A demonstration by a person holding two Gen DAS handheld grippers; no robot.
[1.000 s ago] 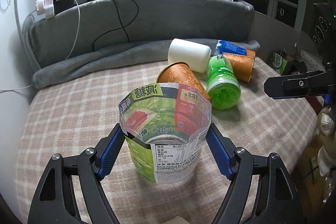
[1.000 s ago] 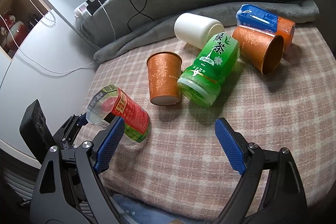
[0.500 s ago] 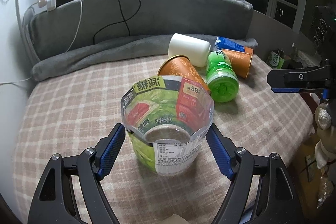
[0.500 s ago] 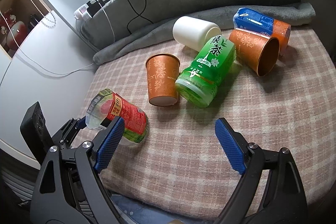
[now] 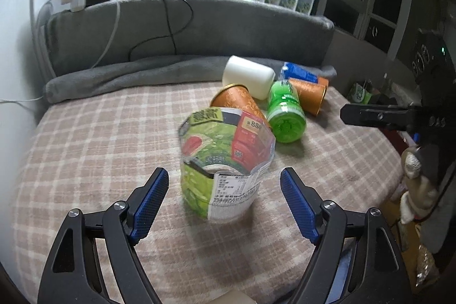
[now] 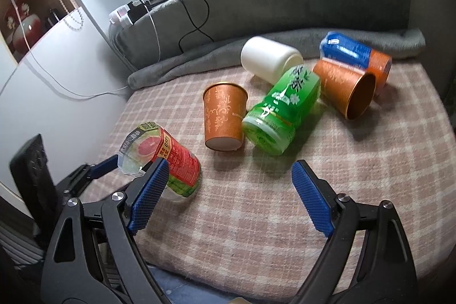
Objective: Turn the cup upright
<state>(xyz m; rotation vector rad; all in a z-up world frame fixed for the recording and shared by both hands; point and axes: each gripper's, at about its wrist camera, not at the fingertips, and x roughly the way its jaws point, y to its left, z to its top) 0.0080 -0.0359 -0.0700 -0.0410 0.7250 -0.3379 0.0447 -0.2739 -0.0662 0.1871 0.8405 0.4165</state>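
Low in the frame, the left gripper (image 5: 223, 198) spreads its jaws clear of the clear green-and-red labelled plastic cup (image 5: 225, 161), apparently leaving it standing on the checked blanket (image 5: 99, 138), while the right gripper (image 6: 229, 193) hangs idle, jaws wide and empty.

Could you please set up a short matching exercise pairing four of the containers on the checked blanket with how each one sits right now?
Things:
1. clear labelled cup
2. green tea bottle
3. white bottle
4. nearer orange cup

States:
A. lying nearest the grey cushion
B. between the open left gripper's fingers, touching neither
C. mouth pointing toward the cushion
D. lying between two orange cups

Pairs: 1-B, 2-D, 3-A, 4-C
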